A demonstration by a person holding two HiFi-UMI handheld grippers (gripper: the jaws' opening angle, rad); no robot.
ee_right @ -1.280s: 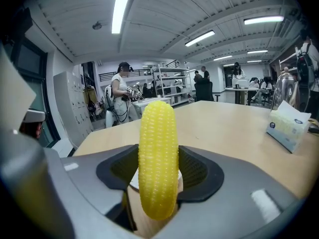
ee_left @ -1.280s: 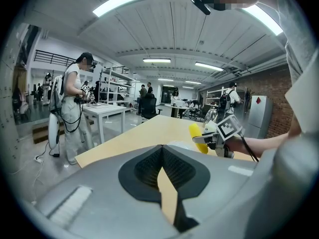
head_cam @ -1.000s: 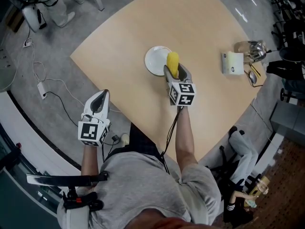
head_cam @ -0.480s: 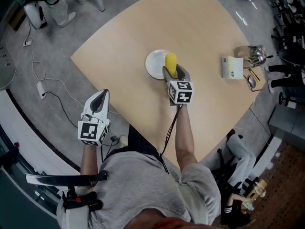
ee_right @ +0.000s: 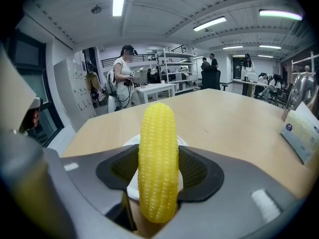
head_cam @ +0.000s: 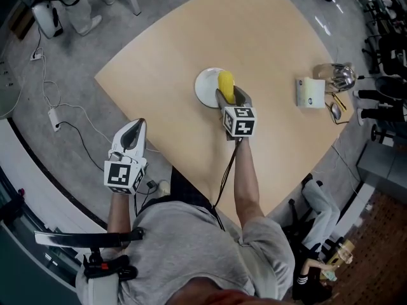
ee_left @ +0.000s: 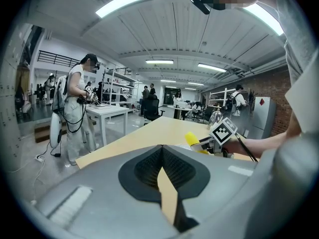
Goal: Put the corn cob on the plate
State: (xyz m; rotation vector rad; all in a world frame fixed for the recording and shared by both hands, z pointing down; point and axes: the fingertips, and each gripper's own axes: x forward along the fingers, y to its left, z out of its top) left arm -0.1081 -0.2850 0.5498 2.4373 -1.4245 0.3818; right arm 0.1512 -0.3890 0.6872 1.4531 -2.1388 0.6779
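Over on the left, the left gripper [head_cam: 135,129] hangs off the near edge of the table [head_cam: 273,37]. Its jaws are pressed together on nothing, and its own view shows only a sliver of tabletop below the meeting pads.

Into the centre now: there's the white plate [head_cam: 205,88], and over its right-hand rim the corn cob [head_cam: 226,82]. The right gripper [head_cam: 229,99] is clamped on the cob's rear half, with the yellow tip poking forward past the jaws. Whether the cob is touching the plate, I can't say.

The set-down looks close. To do it well, I'd carry the cob a touch further left so it sits over the plate's middle. Then bring it down low and level before easing the jaws apart, because a round cob dropped near a rim will likely roll off. After that, back straight out.

The right gripper view gives the grip itself: black pads hugging both flanks of the cob, with white plate peeking out underneath. Only the head view shows the cob lined up over the rim and not the centre.

Far right, a white box [head_cam: 310,93] and a shiny metal vessel [head_cam: 337,72] sit well apart from the action.
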